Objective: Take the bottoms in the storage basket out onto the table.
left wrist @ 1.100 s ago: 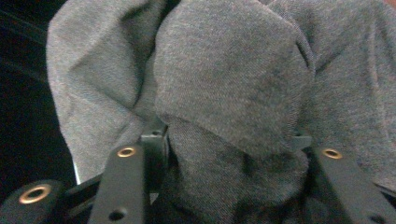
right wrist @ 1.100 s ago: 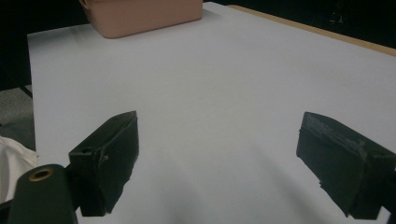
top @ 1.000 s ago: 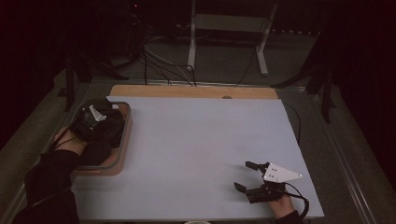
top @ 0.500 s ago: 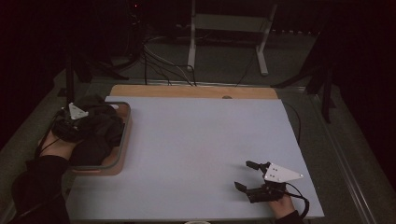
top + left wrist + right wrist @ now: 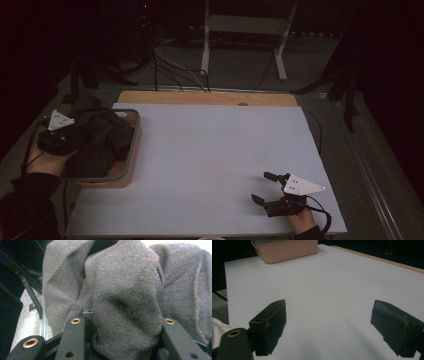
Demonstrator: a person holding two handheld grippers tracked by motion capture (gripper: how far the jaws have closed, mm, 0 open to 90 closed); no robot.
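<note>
Since the earlier frames the left gripper (image 5: 67, 135) has drawn back toward the table's left edge, jaws clamped on the dark grey cloth (image 5: 125, 295), lifting it over the pink basket (image 5: 127, 170). The right gripper (image 5: 265, 187) has stayed resting near the white table (image 5: 210, 150) front, jaws spread apart, holding nothing.

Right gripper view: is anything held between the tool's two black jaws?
No: the right tool stands wide open, with only the bare white table top showing between its jaws.
</note>
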